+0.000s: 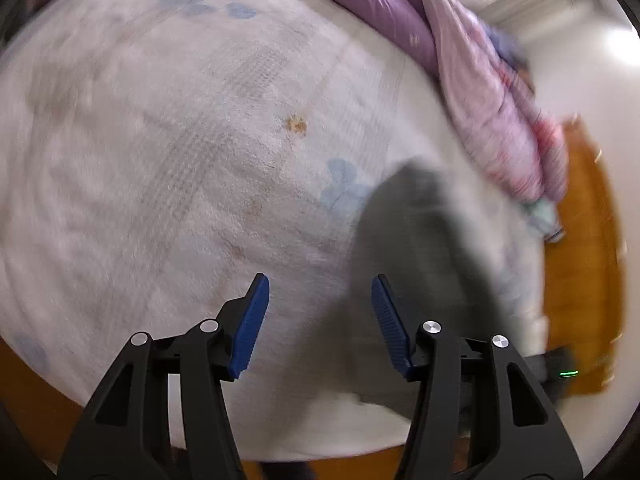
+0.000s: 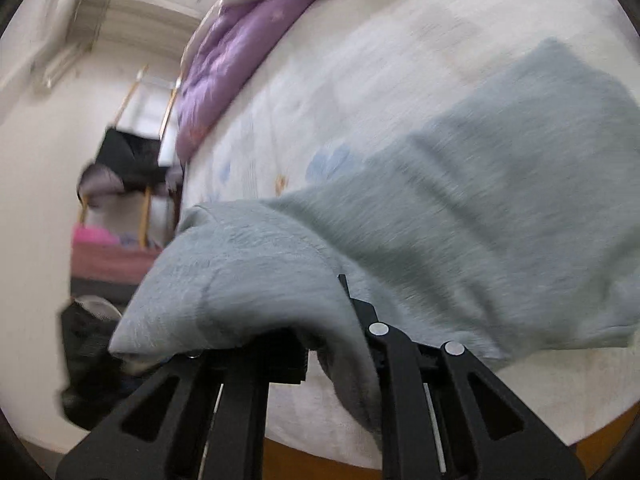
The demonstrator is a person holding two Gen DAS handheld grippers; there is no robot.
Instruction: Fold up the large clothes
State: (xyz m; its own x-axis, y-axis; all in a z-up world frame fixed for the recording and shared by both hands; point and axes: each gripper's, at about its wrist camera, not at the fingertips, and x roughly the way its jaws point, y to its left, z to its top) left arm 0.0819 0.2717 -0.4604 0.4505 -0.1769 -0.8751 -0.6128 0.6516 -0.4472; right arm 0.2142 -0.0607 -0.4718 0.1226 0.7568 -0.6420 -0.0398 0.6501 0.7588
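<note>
A pale grey-green garment (image 2: pixel 480 208) lies on the white flowered bed cover (image 2: pixel 360 80). My right gripper (image 2: pixel 304 320) is shut on a bunched edge of it; the cloth drapes over and hides the fingertips. In the left wrist view the same garment (image 1: pixel 416 260) shows dark and blurred at the right, just beyond my right finger. My left gripper (image 1: pixel 320 300) is open and empty above the bed cover (image 1: pixel 160 160), its blue pads (image 1: pixel 252 320) wide apart.
A purple and pink quilt (image 1: pixel 460 60) is heaped along the far side of the bed, also in the right wrist view (image 2: pixel 240 60). Orange wooden floor (image 1: pixel 580 240) lies beyond the bed edge. A rack with dark clothes (image 2: pixel 128 160) stands by the wall.
</note>
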